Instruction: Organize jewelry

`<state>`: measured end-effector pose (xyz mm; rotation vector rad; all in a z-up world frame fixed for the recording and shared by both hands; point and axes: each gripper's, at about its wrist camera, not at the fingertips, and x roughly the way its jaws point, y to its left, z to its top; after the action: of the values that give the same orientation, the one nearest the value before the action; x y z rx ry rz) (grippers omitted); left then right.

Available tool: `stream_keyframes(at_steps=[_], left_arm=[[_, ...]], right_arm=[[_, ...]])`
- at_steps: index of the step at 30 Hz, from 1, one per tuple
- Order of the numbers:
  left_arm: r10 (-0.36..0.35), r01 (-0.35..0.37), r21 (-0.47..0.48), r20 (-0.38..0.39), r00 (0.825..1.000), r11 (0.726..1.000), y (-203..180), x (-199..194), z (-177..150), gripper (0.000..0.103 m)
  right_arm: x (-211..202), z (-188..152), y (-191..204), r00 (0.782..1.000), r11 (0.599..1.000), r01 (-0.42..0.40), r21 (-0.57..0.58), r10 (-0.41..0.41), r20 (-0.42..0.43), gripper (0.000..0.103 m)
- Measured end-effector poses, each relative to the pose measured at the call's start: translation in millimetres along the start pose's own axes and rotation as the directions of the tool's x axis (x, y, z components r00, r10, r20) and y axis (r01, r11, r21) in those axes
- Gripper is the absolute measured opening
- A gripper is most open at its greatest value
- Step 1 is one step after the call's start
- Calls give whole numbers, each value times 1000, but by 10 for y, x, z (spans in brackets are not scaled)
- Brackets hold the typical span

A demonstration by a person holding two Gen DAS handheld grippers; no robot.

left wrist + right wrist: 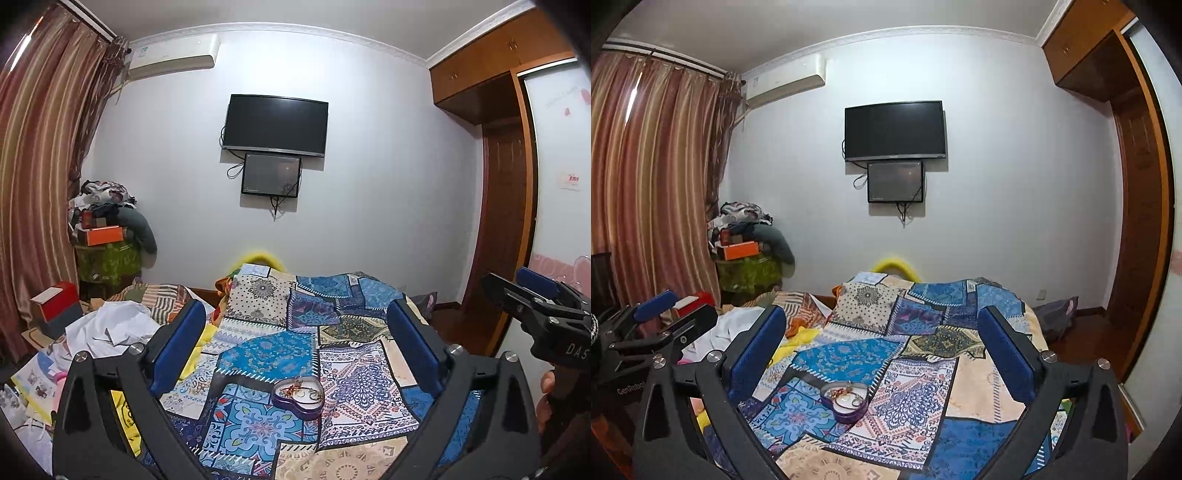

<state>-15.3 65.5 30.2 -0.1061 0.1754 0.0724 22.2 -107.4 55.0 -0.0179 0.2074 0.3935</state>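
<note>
Fingers of both grippers are spread wide and grasp nothing. The left gripper and the right gripper hover side by side above the bed, each framing the same target between its blue pads, which suggests the person is lining up an approach before committing either hand.

That target is a purple heart-shaped tin, lying open on the patchwork quilt near the close end of the bed. Inside it sits a tangle of jewelry: gold-toned rings or hoops and what looks like a chain, too small to sort out piece by piece. No lid can be made out. The tin probably rests flat so its contents stay put on the soft cover.

Room to move is good straight ahead and to the right, where the quilt lies smooth around the tin. To the left, crumpled white clothing and loose papers crowd the bed's edge, well apart from the tin. The quilt is soft, so I judge the tin could tip or slide if pressed from one side. On the far wall hangs a dark television.
</note>
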Motion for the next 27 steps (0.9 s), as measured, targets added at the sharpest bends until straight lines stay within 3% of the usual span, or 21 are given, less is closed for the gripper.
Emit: stream_keyframes(at_steps=[27], left_arm=[[20,-20,-10,-22,1000,1000,27,91,-42,102]], right_arm=[[-104,-32,-10,1000,1000,-8,4,8,-19,103]])
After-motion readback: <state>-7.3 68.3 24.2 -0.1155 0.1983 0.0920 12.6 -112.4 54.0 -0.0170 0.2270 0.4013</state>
